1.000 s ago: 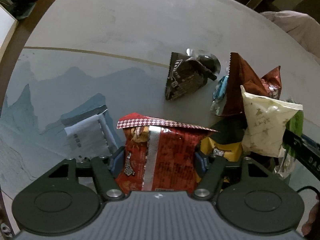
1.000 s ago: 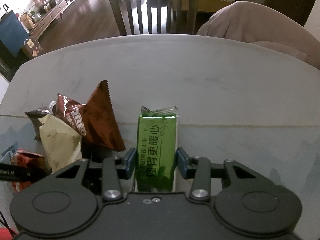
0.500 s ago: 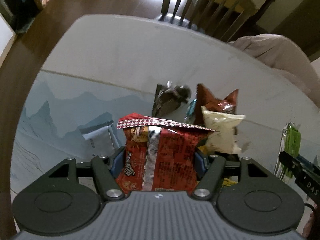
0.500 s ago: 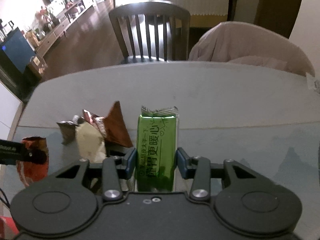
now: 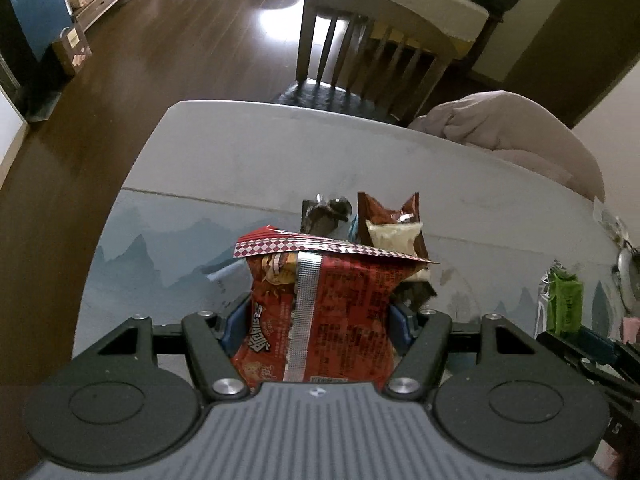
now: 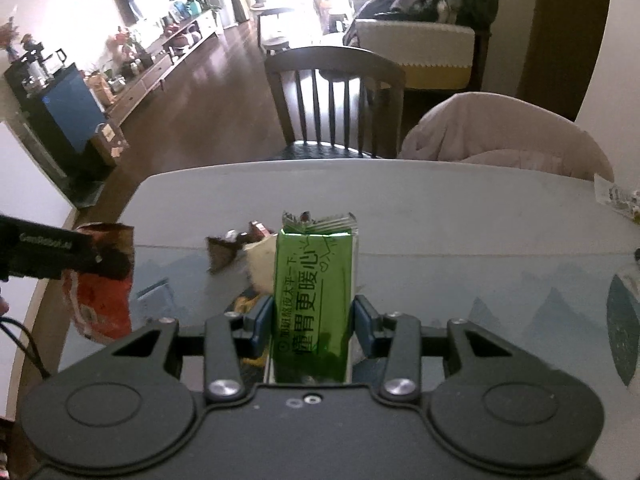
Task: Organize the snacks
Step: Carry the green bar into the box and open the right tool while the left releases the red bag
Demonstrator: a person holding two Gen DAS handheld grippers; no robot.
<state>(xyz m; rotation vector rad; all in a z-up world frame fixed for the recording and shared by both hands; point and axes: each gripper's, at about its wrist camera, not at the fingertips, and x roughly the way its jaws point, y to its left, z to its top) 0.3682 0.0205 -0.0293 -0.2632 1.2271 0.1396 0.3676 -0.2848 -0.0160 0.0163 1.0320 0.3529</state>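
My left gripper (image 5: pixel 316 320) is shut on a red snack bag (image 5: pixel 320 312) with a checkered top seam, held well above the table (image 5: pixel 248 168). My right gripper (image 6: pixel 312 320) is shut on a green foil snack pack (image 6: pixel 314 292), also lifted. In the right wrist view the red bag (image 6: pixel 102 292) hangs at the left in the other gripper; in the left wrist view the green pack (image 5: pixel 564 304) shows at the right. Below lies a pile: a brown bag (image 5: pixel 392 212), a cream pouch (image 5: pixel 394 236) and a dark wrapper (image 5: pixel 324 216).
A wooden chair (image 5: pixel 372 52) stands at the table's far edge, with a chair draped in pinkish cloth (image 5: pixel 512 136) beside it. A pale flat packet (image 6: pixel 154 290) lies on the mat left of the pile. Small items sit at the table's right edge (image 6: pixel 616 196).
Both grippers have risen with their packs still held. The table and the snack pile look smaller and farther below, and the chairs and room have come into view.
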